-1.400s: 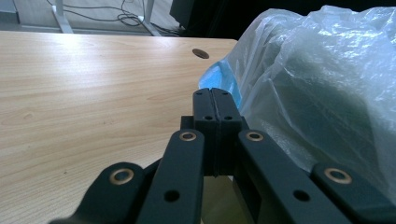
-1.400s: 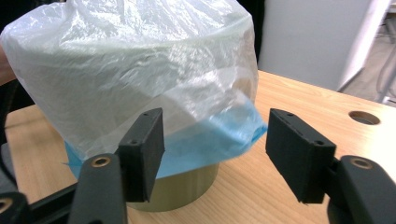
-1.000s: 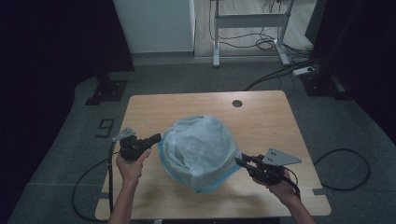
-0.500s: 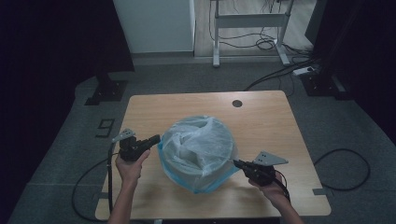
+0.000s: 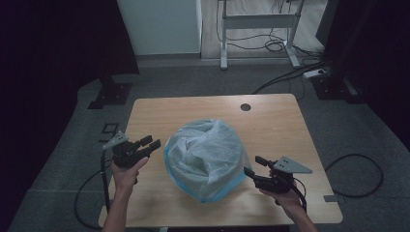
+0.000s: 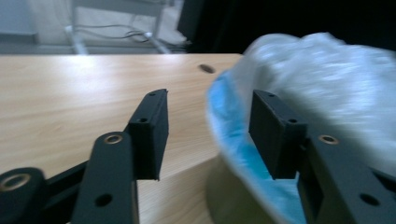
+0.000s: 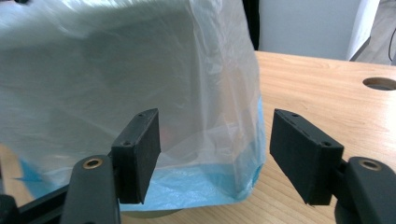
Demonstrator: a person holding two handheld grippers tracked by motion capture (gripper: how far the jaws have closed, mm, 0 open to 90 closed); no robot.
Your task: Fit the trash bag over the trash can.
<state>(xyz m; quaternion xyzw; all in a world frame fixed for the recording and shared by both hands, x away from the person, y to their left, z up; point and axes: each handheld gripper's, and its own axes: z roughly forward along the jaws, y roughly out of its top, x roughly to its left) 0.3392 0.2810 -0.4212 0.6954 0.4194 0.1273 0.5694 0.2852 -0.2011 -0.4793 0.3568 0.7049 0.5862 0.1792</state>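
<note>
A translucent white plastic bag (image 5: 205,154) with a blue hem is draped over a round container on the wooden table (image 5: 270,121). My left gripper (image 5: 148,144) sits just left of the bag; its jaws have just been opening. In the left gripper view the gripper (image 6: 210,126) is open, with the blue hem (image 6: 229,130) loose between the jaws. My right gripper (image 5: 253,165) sits at the bag's right lower side and has also just been opening. In the right gripper view the gripper (image 7: 215,149) stands open around the bag's lower corner (image 7: 233,172), pads off the plastic.
A round cable hole (image 5: 245,107) lies at the table's far side. Both hands work near the table's front edge. Beyond the table, a metal desk frame (image 5: 256,24) and cables (image 5: 290,72) lie on the grey floor.
Both grippers were shut at the bag's lower edge and now stand open. The right hand has sunk a little. The bag's hem sits lower around the container.
</note>
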